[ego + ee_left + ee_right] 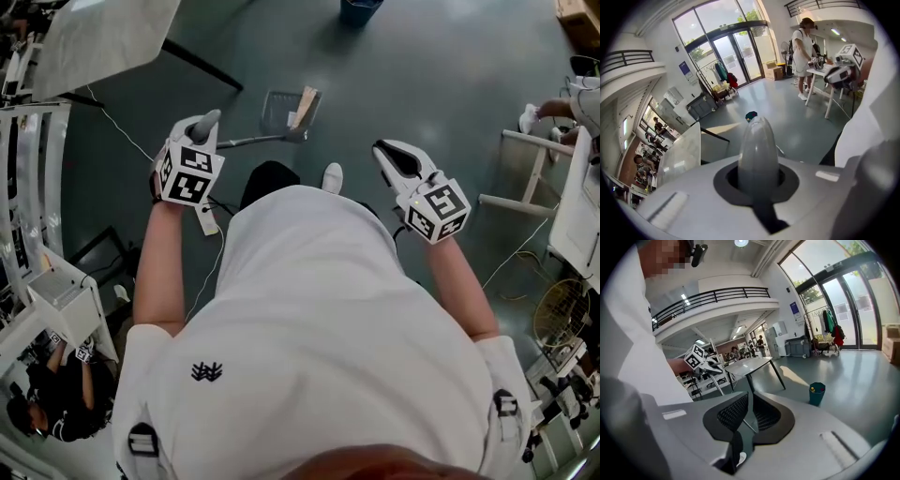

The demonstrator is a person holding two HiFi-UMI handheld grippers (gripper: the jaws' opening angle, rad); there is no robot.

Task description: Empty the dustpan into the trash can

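Head view shows the dustpan (281, 109) ahead of the person's white shoe (332, 176), with a brown scrap (307, 99) at its right edge. Its thin handle (258, 141) runs back to the left gripper (204, 131). In the left gripper view the handle's grey rounded grip (758, 145) fills the slot, and the jaws are clamped on it. It cannot be told whether the pan rests on the floor (431, 75) or hangs just above it.

The teal trash can (359, 9) stands well beyond the pan at the top edge, with open floor between them. The right gripper (389, 152) is held off to the side. Its black mesh pads (733, 411) stand slightly apart with only floor showing through the gap.

To the left, a white table (103, 33) on a dark leg juts toward the path. To the right are a second white table (574, 211) and a wire fan (562, 314), and thin cables (525, 253) trail over the floor there. A cardboard box (577, 17) sits in the far right corner. The left gripper view shows another person (804, 42) standing at the right-hand table.

The frame cuts off the trash can in the head view, and in the left gripper view the grip hides all but its rim. The right gripper view shows it whole, with something yellow inside that is too small to name. The person's own torso covers the floor near the feet.
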